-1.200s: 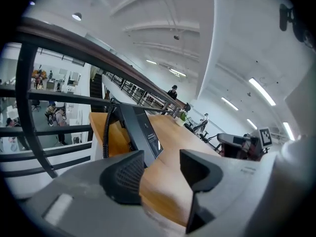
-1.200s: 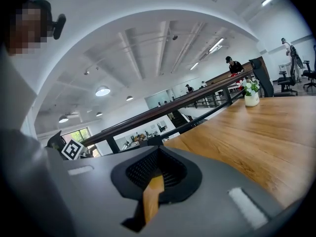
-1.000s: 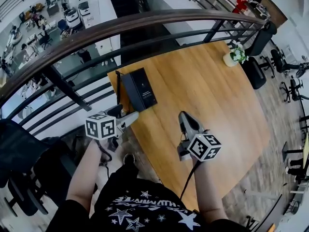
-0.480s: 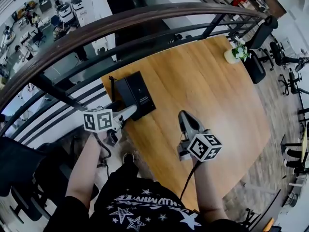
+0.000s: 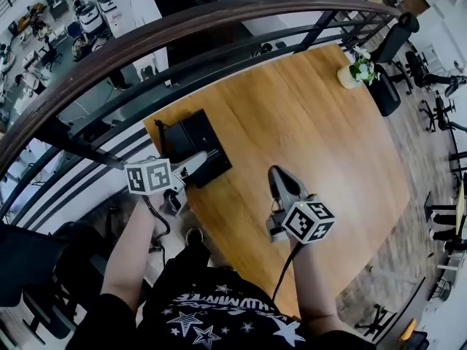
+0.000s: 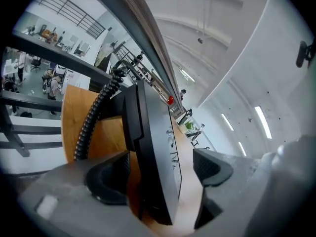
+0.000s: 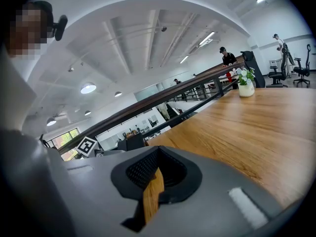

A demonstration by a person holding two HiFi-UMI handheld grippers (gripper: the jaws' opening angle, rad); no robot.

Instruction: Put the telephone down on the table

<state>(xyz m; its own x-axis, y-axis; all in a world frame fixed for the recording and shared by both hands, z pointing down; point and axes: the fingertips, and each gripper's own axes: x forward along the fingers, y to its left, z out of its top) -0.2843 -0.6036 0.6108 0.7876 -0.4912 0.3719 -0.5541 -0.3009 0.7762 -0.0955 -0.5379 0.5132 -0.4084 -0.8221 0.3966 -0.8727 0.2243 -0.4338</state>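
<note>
The black desk telephone (image 5: 191, 143) lies on the wooden table (image 5: 306, 137) near its left corner, with a coiled cord (image 6: 94, 117) running off its far end. My left gripper (image 5: 198, 160) reaches over the table's edge, turned on its side, and its jaws straddle the telephone's (image 6: 158, 147) near end. One pad sits against the back of the body; the other pad (image 6: 212, 169) stands apart from the front face, so the gripper is open. My right gripper (image 5: 277, 173) hovers over the table's near part, shut with nothing in it (image 7: 153, 174).
A dark handrail (image 5: 182, 28) with bars runs along the table's far side, above a drop to a lower floor. A white pot of flowers (image 5: 356, 73) stands at the far right corner. Office chairs (image 5: 438, 108) stand on the floor to the right.
My left gripper has moved forward from beside the table's edge until its jaws lie on either side of the telephone's near end. The telephone and the right gripper have stayed put.
</note>
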